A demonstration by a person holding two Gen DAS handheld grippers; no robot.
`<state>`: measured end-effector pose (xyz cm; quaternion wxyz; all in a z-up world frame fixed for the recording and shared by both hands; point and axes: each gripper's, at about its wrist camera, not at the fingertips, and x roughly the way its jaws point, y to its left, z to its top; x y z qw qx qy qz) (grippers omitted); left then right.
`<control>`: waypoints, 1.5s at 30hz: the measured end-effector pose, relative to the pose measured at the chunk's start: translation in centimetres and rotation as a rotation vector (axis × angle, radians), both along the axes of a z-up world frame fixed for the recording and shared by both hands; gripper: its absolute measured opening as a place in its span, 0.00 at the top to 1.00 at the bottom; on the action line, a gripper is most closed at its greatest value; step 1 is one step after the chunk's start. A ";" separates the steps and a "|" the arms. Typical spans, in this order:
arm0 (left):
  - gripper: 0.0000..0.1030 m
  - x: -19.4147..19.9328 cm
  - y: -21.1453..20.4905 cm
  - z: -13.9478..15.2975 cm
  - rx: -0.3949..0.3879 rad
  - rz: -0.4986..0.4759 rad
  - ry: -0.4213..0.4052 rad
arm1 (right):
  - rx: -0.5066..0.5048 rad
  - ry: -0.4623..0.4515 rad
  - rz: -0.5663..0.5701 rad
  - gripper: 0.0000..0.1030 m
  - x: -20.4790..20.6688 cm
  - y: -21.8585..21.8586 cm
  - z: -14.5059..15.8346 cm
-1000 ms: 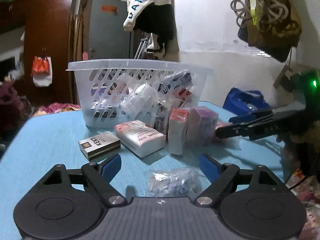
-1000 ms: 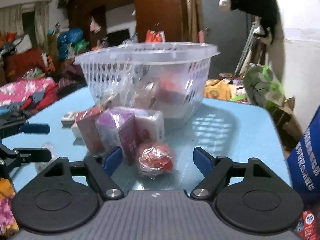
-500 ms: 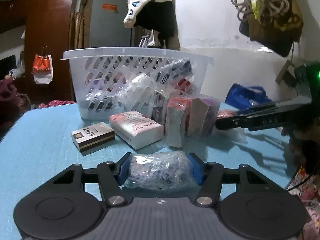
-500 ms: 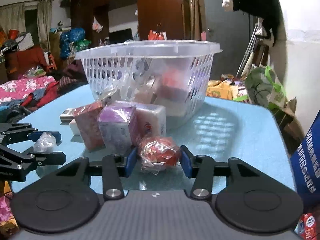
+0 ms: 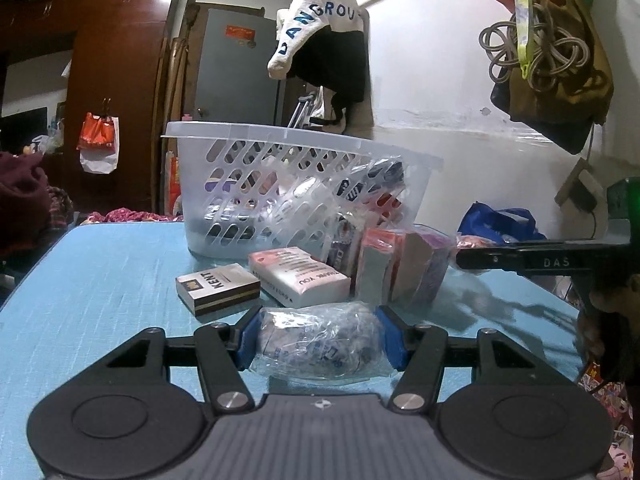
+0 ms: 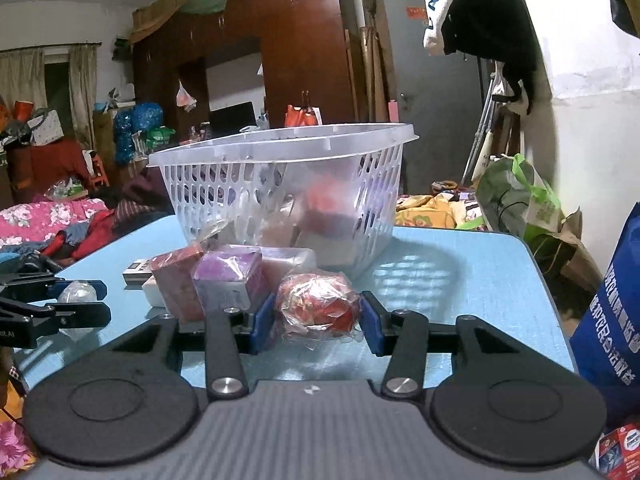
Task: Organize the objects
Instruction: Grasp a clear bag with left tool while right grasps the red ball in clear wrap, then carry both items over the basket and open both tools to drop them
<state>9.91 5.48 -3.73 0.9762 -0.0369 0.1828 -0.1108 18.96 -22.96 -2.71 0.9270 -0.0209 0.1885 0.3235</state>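
Cluttered bedroom furniture and hanging clothes ring a light blue table [image 5: 100, 280], where a white slotted basket [image 5: 288, 148] stands at the far side, already part filled with packets. Both claws have just been closing, each with a wrapped item between its blue pads. The left gripper [image 5: 320, 338] pinches a clear plastic bundle [image 5: 316, 342] of pale, crinkled contents, low over the table in front of a Kent cigarette pack [image 5: 218, 286] and a pink-and-white packet [image 5: 298, 274]. The right gripper [image 6: 316, 318] pinches a red wrapped ball [image 6: 318, 300] in loose cellophane, just beside a purple box [image 6: 230, 276] and a reddish box [image 6: 176, 280]. The step in hand looks like the pick-up of two loose items at once. Next, I judge, each should be lifted clear of its neighbours, carried over the basket rim and let go inside. Both wrappers look slippery and soft, so the grip may shift.
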 end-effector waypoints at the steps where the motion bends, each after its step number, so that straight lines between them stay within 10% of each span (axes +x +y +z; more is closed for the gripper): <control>1: 0.39 0.0 0.0 -0.1 0.000 0.000 0.001 | -0.001 -0.002 -0.002 0.52 0.0 0.0 0.0; 35: 0.39 -0.4 2.2 0.7 -0.052 0.021 -0.020 | 0.055 -0.052 -0.049 0.52 -0.7 -1.0 0.2; 45: 0.39 2.9 3.5 8.0 -0.066 -0.005 -0.122 | 0.100 -0.195 0.000 0.52 -0.6 1.8 7.7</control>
